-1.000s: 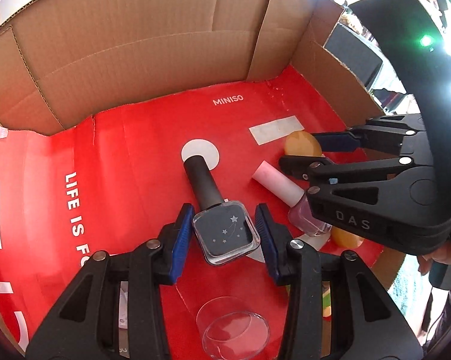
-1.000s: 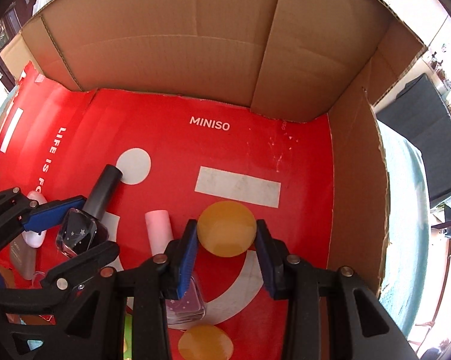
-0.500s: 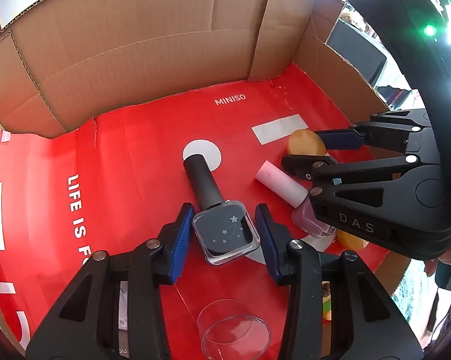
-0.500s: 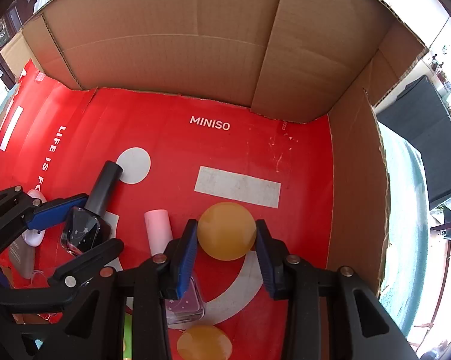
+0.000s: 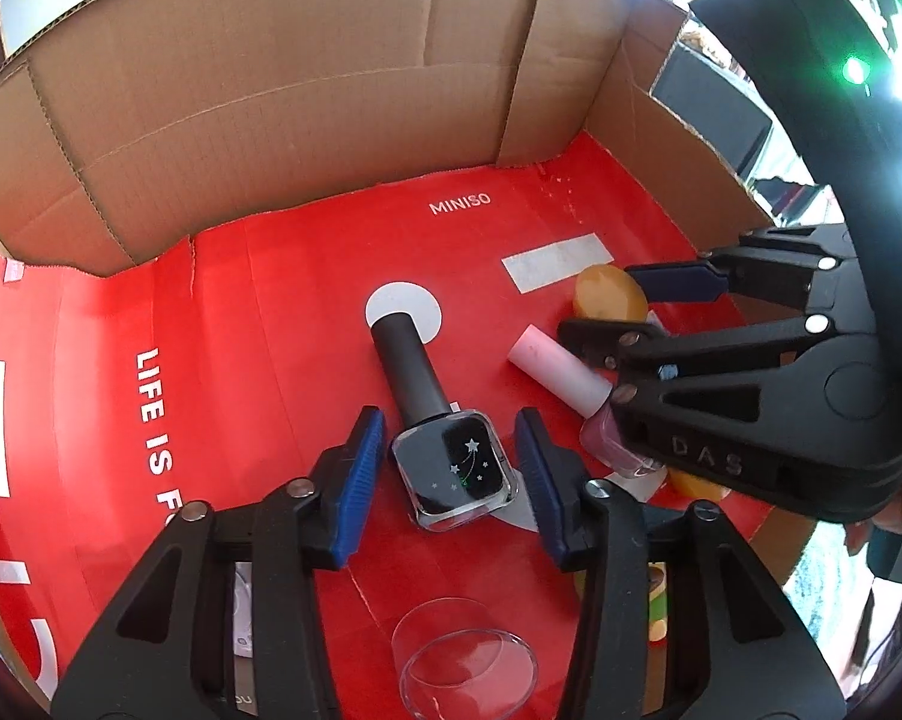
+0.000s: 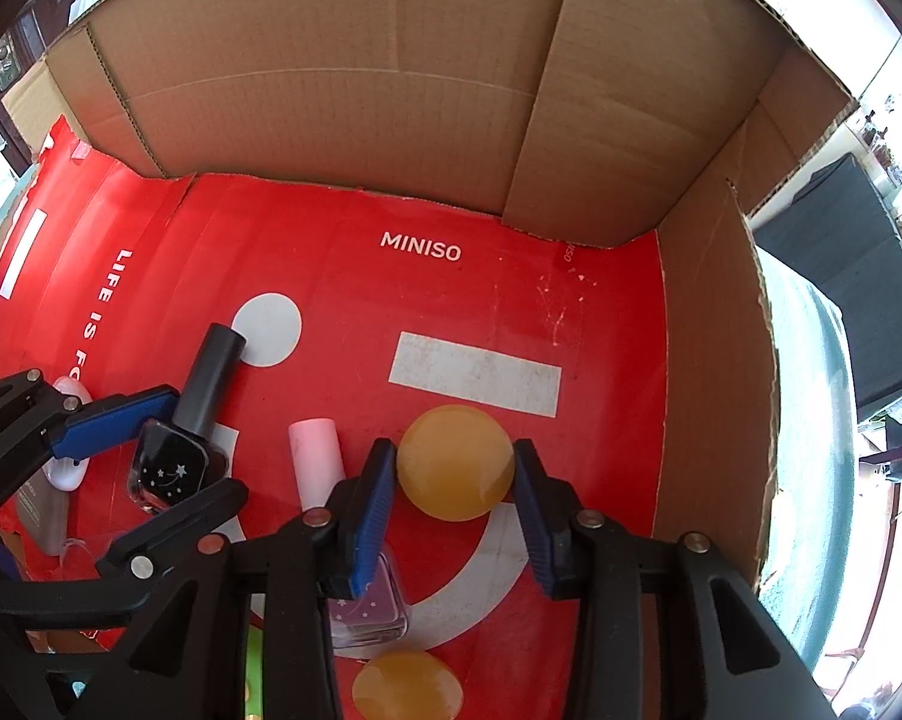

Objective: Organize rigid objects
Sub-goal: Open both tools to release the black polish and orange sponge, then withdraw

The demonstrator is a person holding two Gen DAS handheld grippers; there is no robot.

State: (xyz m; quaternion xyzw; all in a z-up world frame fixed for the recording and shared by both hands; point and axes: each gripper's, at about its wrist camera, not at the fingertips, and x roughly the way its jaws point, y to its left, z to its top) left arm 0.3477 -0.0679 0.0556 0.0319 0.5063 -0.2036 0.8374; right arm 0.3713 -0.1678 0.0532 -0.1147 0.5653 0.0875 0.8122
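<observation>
A black nail polish bottle (image 5: 451, 468) with star marks lies on the red box floor (image 5: 240, 324), cap pointing away. My left gripper (image 5: 451, 474) is open around its square body with gaps on both sides; it also shows in the right wrist view (image 6: 168, 468). My right gripper (image 6: 454, 474) stands around an amber ball (image 6: 455, 461), its pads at the ball's sides. A pink nail polish bottle (image 5: 562, 381) lies between the two grippers.
Cardboard walls (image 6: 390, 90) enclose the red floor at the back and right. A second amber ball (image 6: 407, 687) lies near the camera. A clear glass cup (image 5: 463, 666) lies below my left gripper. A white object (image 6: 66, 468) sits at left.
My left gripper has opened, and the black bottle now lies free on the floor, slightly tilted. The right gripper still frames the amber ball, which sits lower toward the floor.
</observation>
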